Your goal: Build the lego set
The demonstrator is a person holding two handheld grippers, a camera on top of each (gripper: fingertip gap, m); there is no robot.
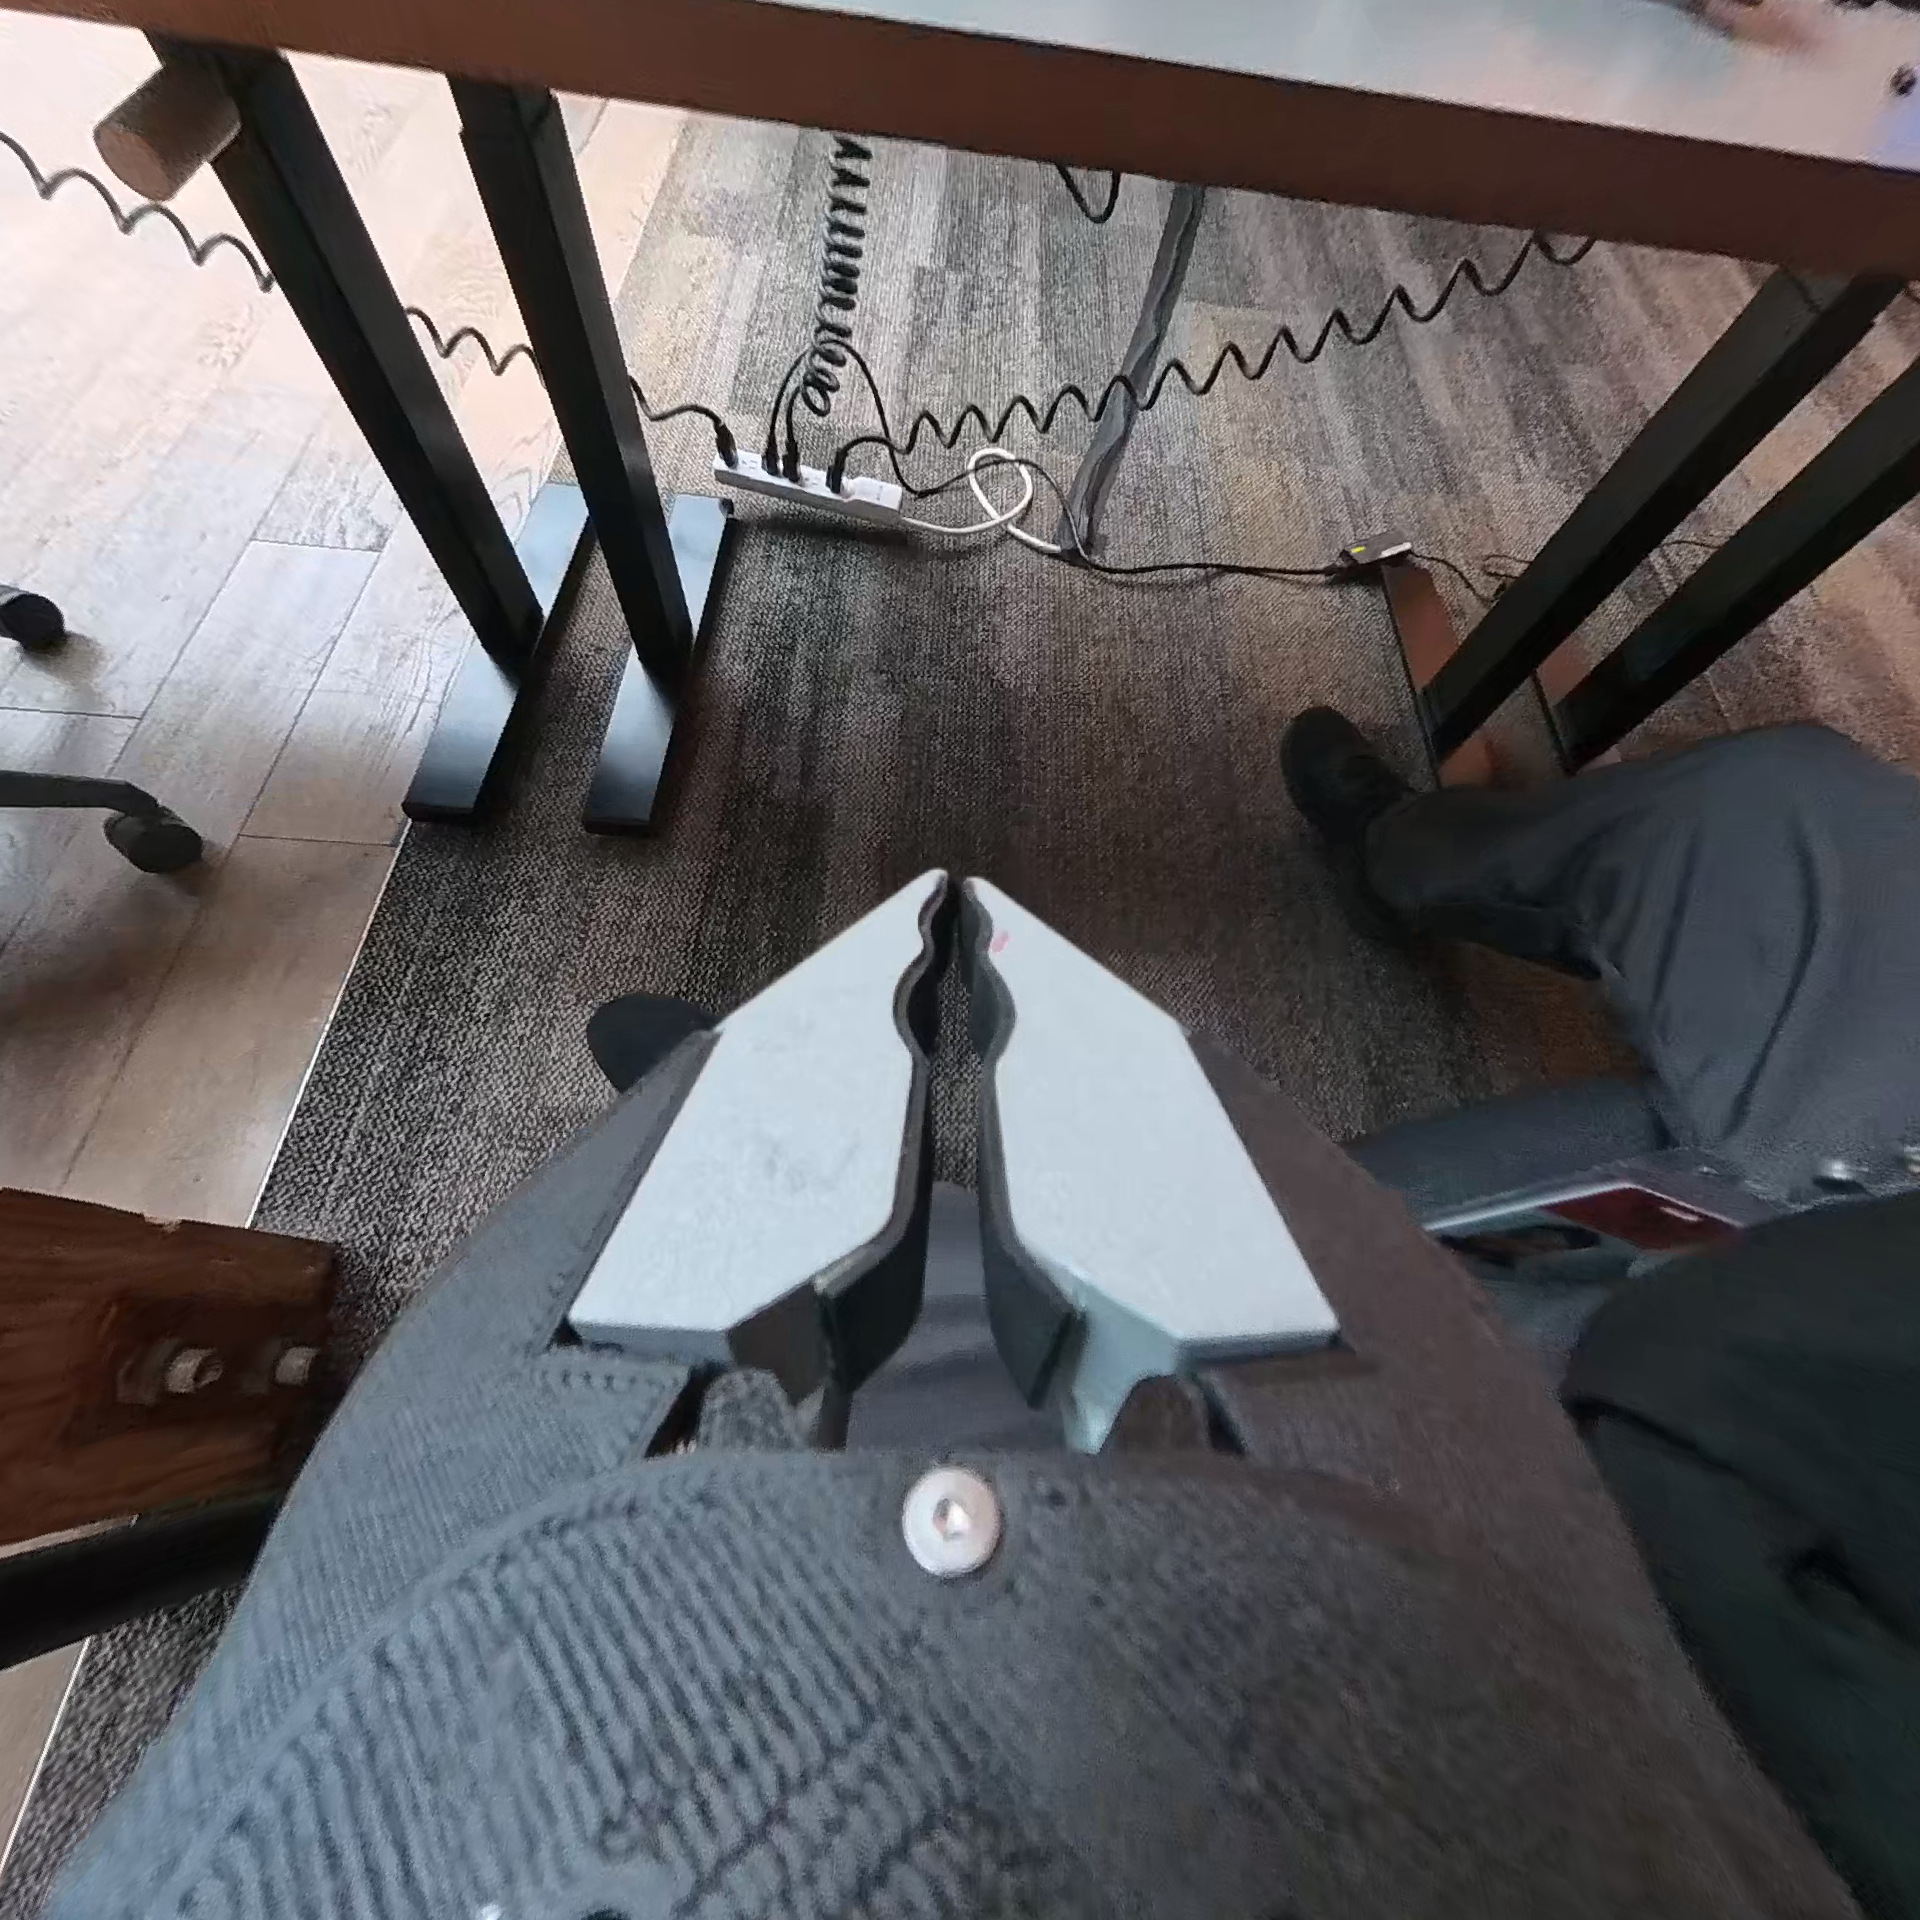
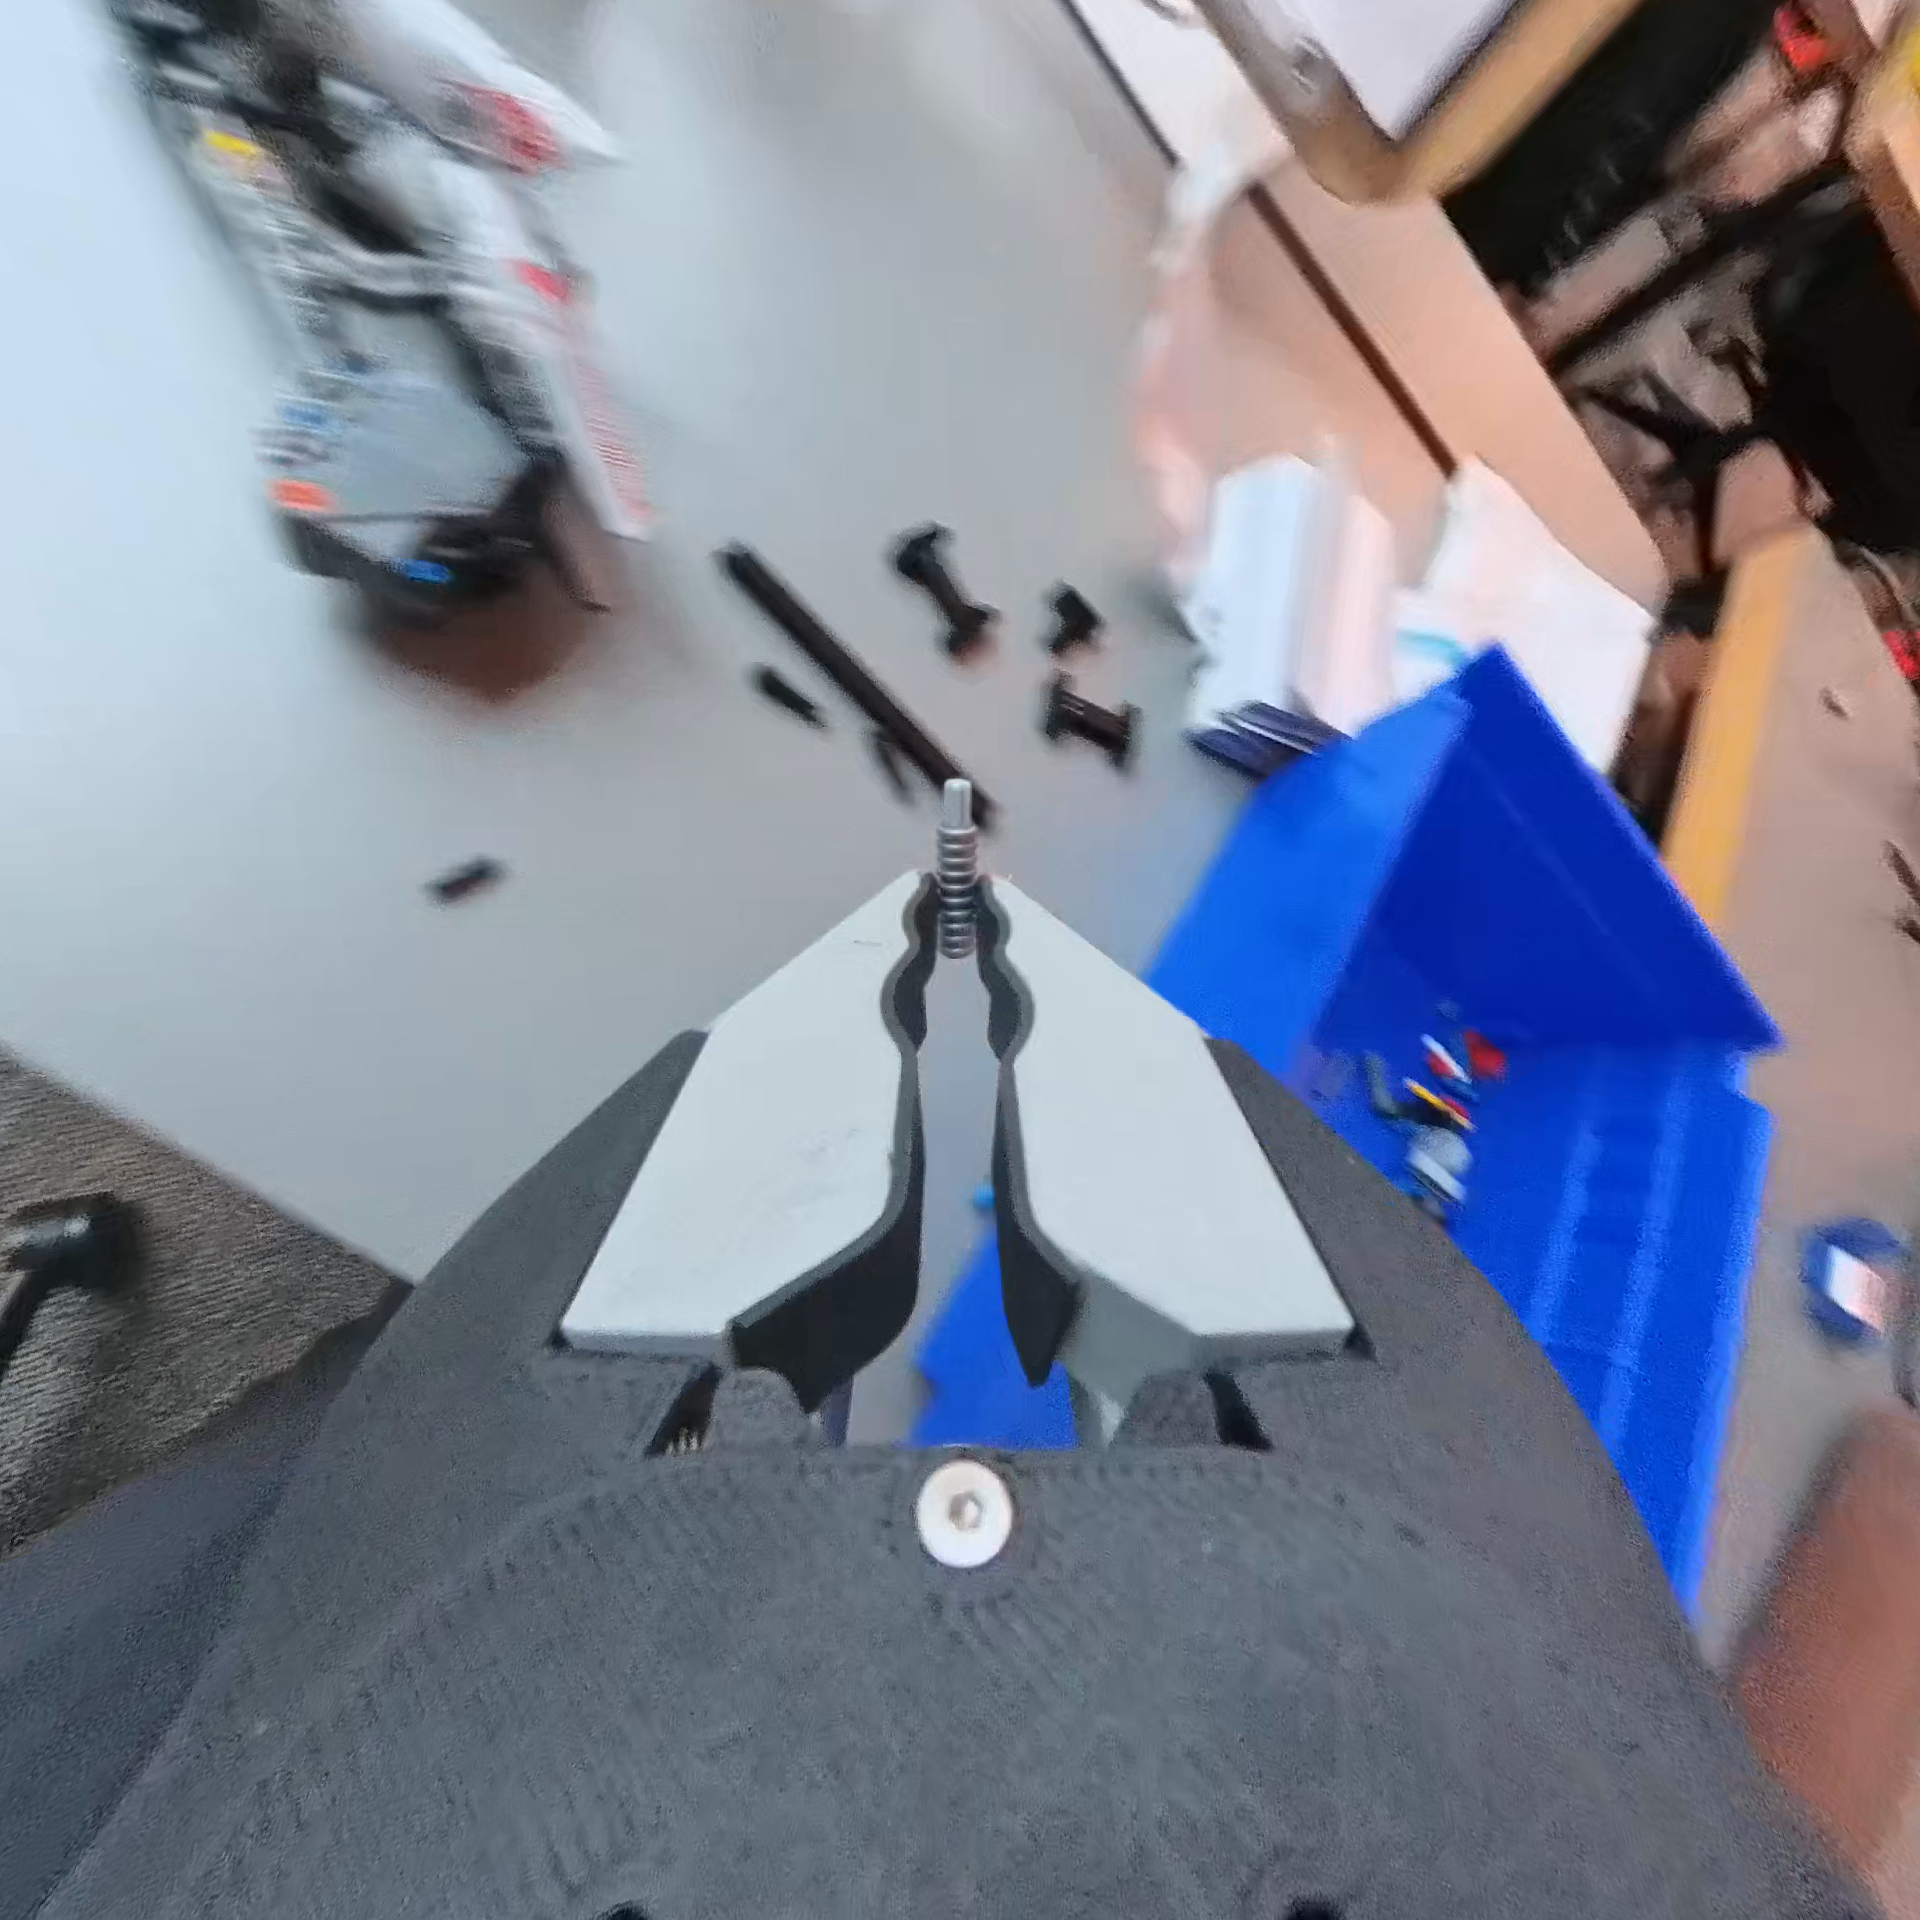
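Nearest, the right gripper (image 2: 956, 894) pinched a small grey ribbed shaft (image 2: 955, 862) at its very tips, above the white table (image 2: 156, 727). Black loose parts (image 2: 1086, 717) lay just beyond, the half-built model (image 2: 416, 416) far left, a blue bin (image 2: 1558, 935) right. The left gripper (image 1: 951, 894) hung closed and empty below the desk. Seating it well probably meant a slow, square approach, as the grip looked shallow.

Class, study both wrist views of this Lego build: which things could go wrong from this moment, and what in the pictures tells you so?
1. The right gripper pinches a small grey ribbed part at its very tips only; it may slip out and fall.
2. The left gripper is shut, empty and pointed below the desk toward the carpet, so it cannot help.
3. Small black pieces lie loose near the blue bin; a careless sweep might scatter them.
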